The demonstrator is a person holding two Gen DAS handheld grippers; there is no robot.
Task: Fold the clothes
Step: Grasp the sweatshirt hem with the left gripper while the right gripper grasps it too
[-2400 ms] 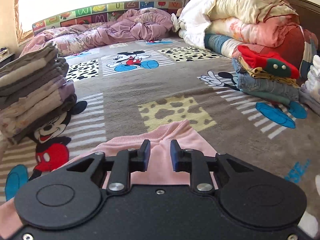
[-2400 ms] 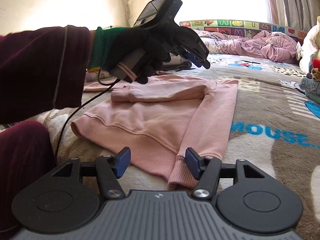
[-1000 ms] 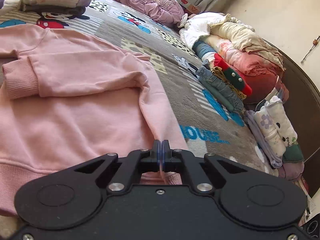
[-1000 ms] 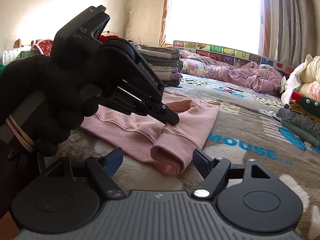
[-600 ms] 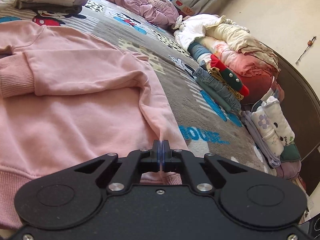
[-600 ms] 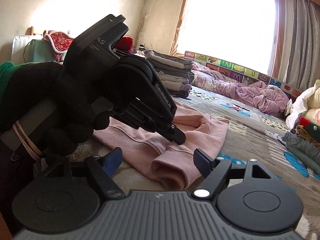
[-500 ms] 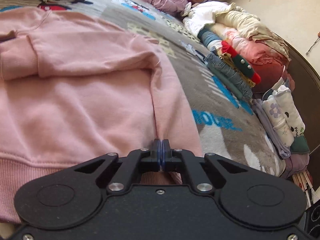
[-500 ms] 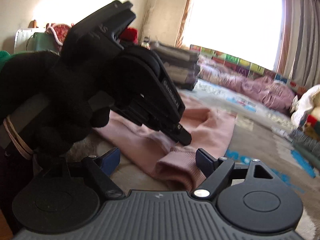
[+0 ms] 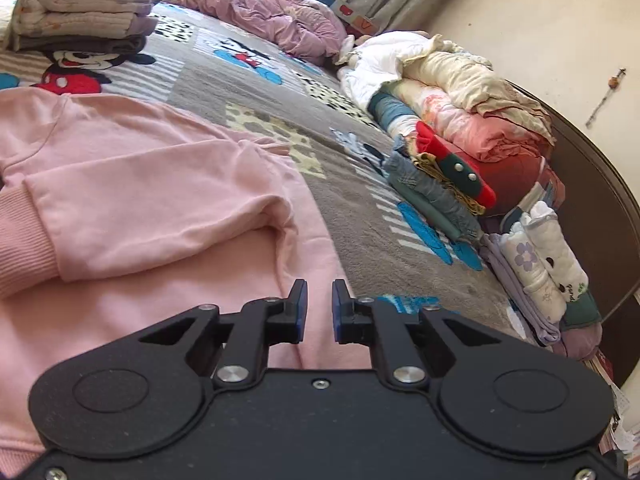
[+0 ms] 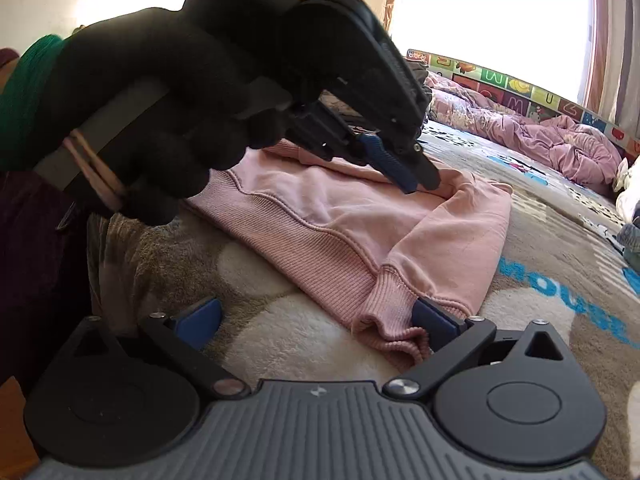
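A pink sweatshirt (image 9: 140, 200) lies flat on the bed, one sleeve folded across its chest. My left gripper (image 9: 319, 304) hangs just over the other sleeve near the hem; its jaws are opening, a narrow gap shows between the blue pads, and nothing is pinched. In the right wrist view the left gripper (image 10: 416, 178), held by a black-gloved hand (image 10: 160, 100), points down at the sweatshirt (image 10: 360, 220). My right gripper (image 10: 316, 316) sits low at the hem corner, its jaws opening wide. The ribbed cuff (image 10: 388, 312) lies between them against the right finger (image 10: 436, 316), unpressed.
A stack of folded clothes (image 9: 80, 12) stands at the far left of the bed. A purple quilt (image 9: 272, 20) lies under the window. Piled bedding (image 9: 460, 100), folded jeans (image 9: 432, 196) and small rolled garments (image 9: 540, 264) line the right side by the dark headboard (image 9: 592, 200).
The left jaws, shut on the sleeve fabric before, have parted and let it go, and that gripper has lifted a little. The right jaws have spread wider around the cuff.
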